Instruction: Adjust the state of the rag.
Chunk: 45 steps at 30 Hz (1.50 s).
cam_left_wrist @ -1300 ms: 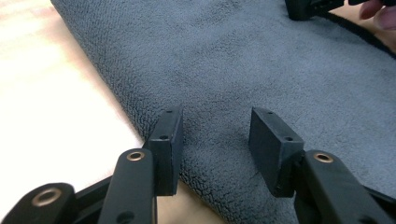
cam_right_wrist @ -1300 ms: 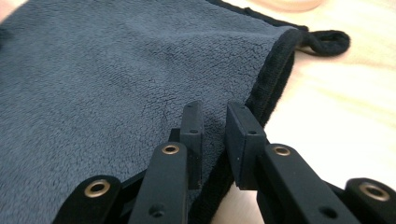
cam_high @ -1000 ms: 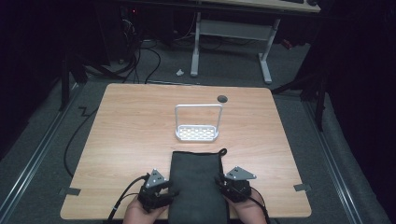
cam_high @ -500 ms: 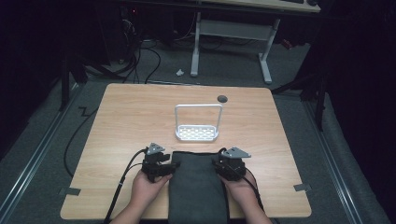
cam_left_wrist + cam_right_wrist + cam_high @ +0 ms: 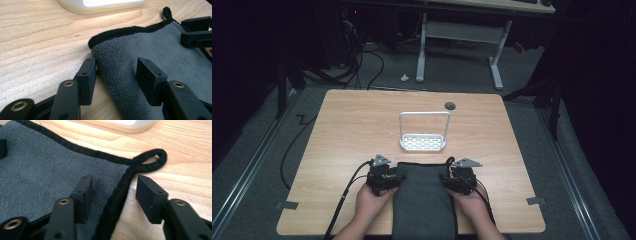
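A dark grey towel (image 5: 422, 200) with black edging lies flat on the near middle of the wooden table (image 5: 342, 130), its near end hanging past the front edge. My left gripper (image 5: 393, 178) is open and straddles the towel's left edge (image 5: 110, 67) close to the far left corner; one jaw rests on the wood, the other over the cloth. My right gripper (image 5: 447, 181) is open too, its jaws standing either side of the towel's black right hem (image 5: 120, 192), just short of the hanging loop (image 5: 152, 157).
A white perforated rack (image 5: 423, 142) with a tall wire handle stands just beyond the towel, its base seen in the left gripper view (image 5: 100, 5) and the right gripper view (image 5: 130, 125). A round grommet (image 5: 450, 105) sits near the far edge. Black cables trail off the front.
Both hands have slid forward along the towel's sides, from near the front edge to its far corners. The jaws now straddle the towel's edges.
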Each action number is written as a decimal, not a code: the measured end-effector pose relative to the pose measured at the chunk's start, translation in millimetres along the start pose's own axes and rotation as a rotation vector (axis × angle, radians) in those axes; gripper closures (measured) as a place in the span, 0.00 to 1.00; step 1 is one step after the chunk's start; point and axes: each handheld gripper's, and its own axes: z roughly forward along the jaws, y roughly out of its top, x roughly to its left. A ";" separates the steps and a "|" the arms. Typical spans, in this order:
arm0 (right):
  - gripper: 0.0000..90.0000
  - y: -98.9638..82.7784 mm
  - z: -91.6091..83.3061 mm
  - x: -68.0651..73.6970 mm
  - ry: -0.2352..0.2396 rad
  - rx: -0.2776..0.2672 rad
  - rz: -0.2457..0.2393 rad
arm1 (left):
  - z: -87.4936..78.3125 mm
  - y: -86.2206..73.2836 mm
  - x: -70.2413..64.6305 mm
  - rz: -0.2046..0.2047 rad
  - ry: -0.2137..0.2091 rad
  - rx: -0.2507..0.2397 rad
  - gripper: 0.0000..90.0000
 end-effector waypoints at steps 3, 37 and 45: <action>0.53 -0.5 1.3 3.9 -0.015 -0.007 -0.007 | 0.0 -1.8 0.8 -0.006 -0.021 -0.005 0.64; 0.91 -8.1 -21.3 28.4 0.005 -0.165 -0.095 | -11.6 -12.3 -6.2 0.081 -0.052 -0.103 0.92; 0.91 -7.0 -31.6 33.1 -0.012 -0.210 -0.101 | -18.9 -14.6 -10.9 0.104 -0.044 -0.201 0.93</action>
